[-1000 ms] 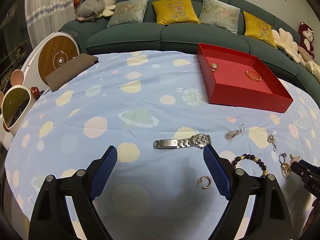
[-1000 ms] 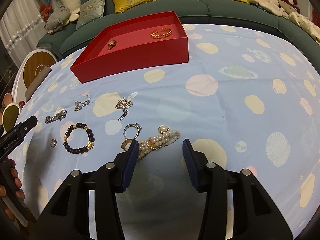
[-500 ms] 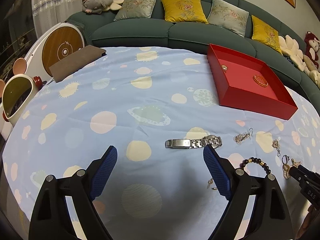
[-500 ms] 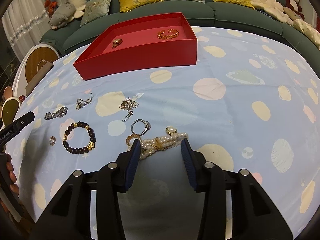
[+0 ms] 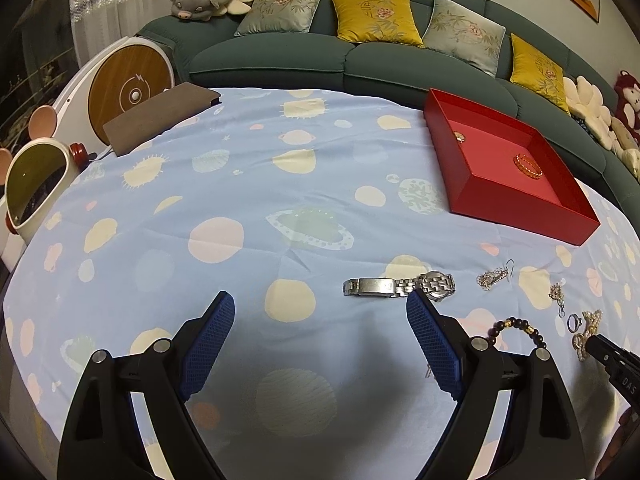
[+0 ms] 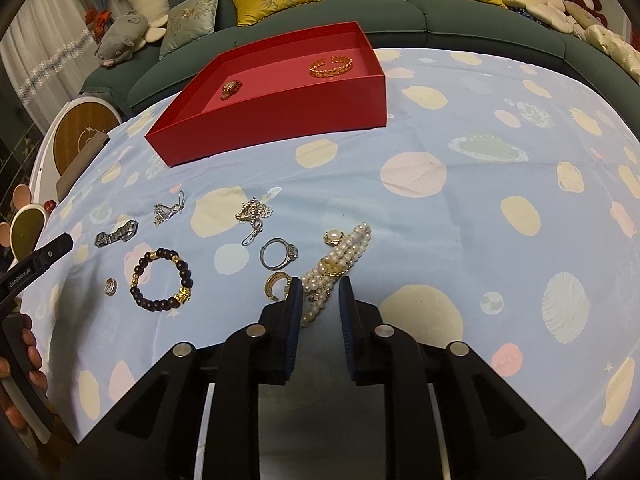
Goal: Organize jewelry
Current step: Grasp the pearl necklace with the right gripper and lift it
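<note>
My right gripper hangs low over the blue spotted cloth, its jaws closing. The near end of a white pearl bracelet lies between its pads, which do not visibly press on it. A gold hoop earring sits just left of the left pad. My left gripper stands wide open over bare cloth, holding nothing. A silver watch lies by its right fingertip. The red tray at the back holds a gold bangle and a small gold piece.
Loose on the cloth lie a dark bead bracelet, a silver ring, a pearl stud, a chain, a silver earring and a small ring. A green sofa curves behind the table. A brown pad lies far left.
The right jaws have narrowed step by step around the end of the pearl bracelet. The left gripper has tilted a little, and the gold hoop earring has slipped behind its right finger.
</note>
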The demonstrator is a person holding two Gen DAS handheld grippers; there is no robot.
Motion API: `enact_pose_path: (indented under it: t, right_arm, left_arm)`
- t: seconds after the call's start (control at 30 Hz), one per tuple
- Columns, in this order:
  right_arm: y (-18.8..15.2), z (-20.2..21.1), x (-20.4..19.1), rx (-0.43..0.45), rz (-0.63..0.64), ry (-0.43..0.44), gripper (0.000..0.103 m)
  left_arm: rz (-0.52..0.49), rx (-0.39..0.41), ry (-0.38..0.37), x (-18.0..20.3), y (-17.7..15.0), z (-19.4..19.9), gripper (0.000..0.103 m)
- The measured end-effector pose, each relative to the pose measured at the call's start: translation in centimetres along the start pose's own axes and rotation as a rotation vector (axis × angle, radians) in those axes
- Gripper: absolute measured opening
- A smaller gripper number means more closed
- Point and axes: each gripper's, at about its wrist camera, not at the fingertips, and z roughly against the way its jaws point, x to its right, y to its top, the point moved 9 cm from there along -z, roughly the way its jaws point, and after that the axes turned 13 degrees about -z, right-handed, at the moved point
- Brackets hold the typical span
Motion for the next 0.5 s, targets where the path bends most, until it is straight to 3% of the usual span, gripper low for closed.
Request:
enact_pose_path:
  t: [0.07,0.4,0.5]
  right_arm:
    - [0.2,0.0,0.1,0.008,-0.013,-0.004,0.032]
    - [1.1,-1.0,-0.4,0.047,0.001,-0.035,0.032]
    - [1.0,-1.0,-0.9,0.055,0.042,-0.039,0.019]
  left_arm:
    - [0.006,-0.001,-0.005,-0.1,-0.1,0.0,0.085]
    - [-0.01,-0.004,-0.021,0.8,-0.1,-0.1,0.085]
    - [-0.022,-0.009,-0.032,1.3,-0.2,-0.2,0.085]
